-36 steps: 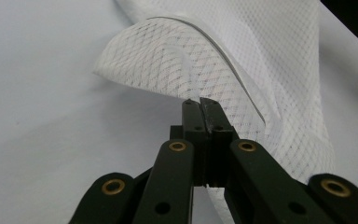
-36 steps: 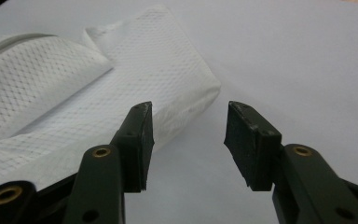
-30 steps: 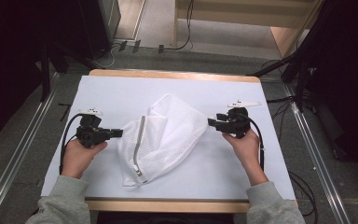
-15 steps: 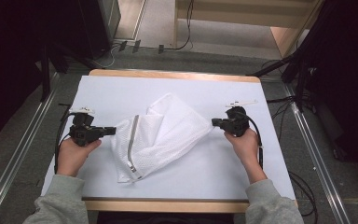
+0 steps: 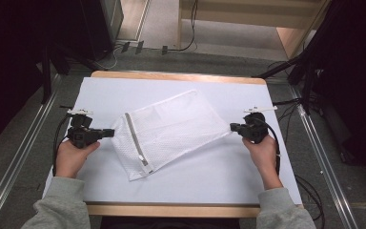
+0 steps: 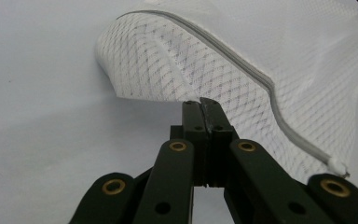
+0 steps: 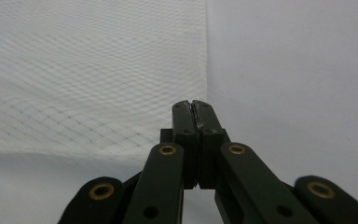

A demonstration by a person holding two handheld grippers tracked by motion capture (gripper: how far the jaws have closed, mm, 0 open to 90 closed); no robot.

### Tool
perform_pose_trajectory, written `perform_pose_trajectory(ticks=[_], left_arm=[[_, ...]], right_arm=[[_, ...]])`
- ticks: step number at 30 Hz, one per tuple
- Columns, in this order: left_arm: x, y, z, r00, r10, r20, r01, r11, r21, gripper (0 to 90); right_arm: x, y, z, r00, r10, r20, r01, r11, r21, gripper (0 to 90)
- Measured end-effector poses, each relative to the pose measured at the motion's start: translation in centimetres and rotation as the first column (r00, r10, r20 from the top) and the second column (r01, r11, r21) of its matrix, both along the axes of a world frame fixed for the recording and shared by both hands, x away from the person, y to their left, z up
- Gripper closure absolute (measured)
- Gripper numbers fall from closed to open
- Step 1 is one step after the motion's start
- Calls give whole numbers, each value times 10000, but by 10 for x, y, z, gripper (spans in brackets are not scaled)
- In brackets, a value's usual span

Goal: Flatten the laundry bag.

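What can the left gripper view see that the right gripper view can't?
The left gripper view has the bag's grey zipper and its white pull, with the left gripper shut on a mesh corner. The right gripper view has a plain, straight mesh edge held by the shut right gripper. Both share the white mesh laundry bag on the white table cover.

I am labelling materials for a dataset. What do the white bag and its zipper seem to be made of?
The white bag looks like a thin synthetic mesh, matte and half see-through: a diamond net pattern shows in both gripper views. Its zipper appears to be a grey woven tape with a small white pull, probably plastic. Both tools are shut on the bag's edges.
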State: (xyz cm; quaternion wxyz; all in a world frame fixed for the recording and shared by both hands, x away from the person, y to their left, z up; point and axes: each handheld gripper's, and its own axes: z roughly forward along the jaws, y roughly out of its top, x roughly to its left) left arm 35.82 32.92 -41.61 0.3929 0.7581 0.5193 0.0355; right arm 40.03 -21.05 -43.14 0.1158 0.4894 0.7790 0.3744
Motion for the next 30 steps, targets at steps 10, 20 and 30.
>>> perform_pose_trajectory(ticks=[10,20,30], left_arm=[[7,8,-11,9998,164,-152,-166,9997,-178,795],[16,-8,-2,9977,-442,519,408,9972,634,674],[54,-25,-3,9935,-911,680,825,9894,1192,523]], right_arm=[[2,-4,-12,9994,86,-337,-92,9998,-154,862],[-13,5,-4,9990,349,262,-358,9986,378,756],[-35,30,-14,9951,985,5,-985,9943,410,686]])
